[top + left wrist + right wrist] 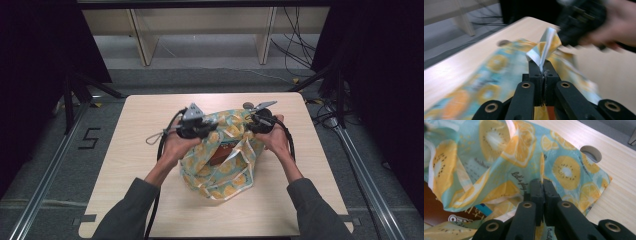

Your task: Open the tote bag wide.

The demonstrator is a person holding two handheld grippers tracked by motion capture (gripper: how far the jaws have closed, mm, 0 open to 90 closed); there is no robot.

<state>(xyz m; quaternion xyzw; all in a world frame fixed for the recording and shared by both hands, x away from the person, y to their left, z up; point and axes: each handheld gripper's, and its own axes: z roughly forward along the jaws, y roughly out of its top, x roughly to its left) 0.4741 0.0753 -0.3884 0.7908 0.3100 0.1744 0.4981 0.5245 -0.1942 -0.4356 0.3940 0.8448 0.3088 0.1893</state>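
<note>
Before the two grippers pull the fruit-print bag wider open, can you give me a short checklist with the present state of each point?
1. Left gripper shut on the bag's edge: ok, cloth stands pinched between its closed jaws.
2. Right gripper shut on the bag: ok, jaws closed with cloth between them.
3. Bag mouth open: ok, a brown package shows inside.
4. Bag resting on the table, away from its edges: ok.
5. Grip deep enough to hold under a pull: cannot tell.
6. Left gripper view sharp enough to judge details: not ok, it is blurred.
</note>
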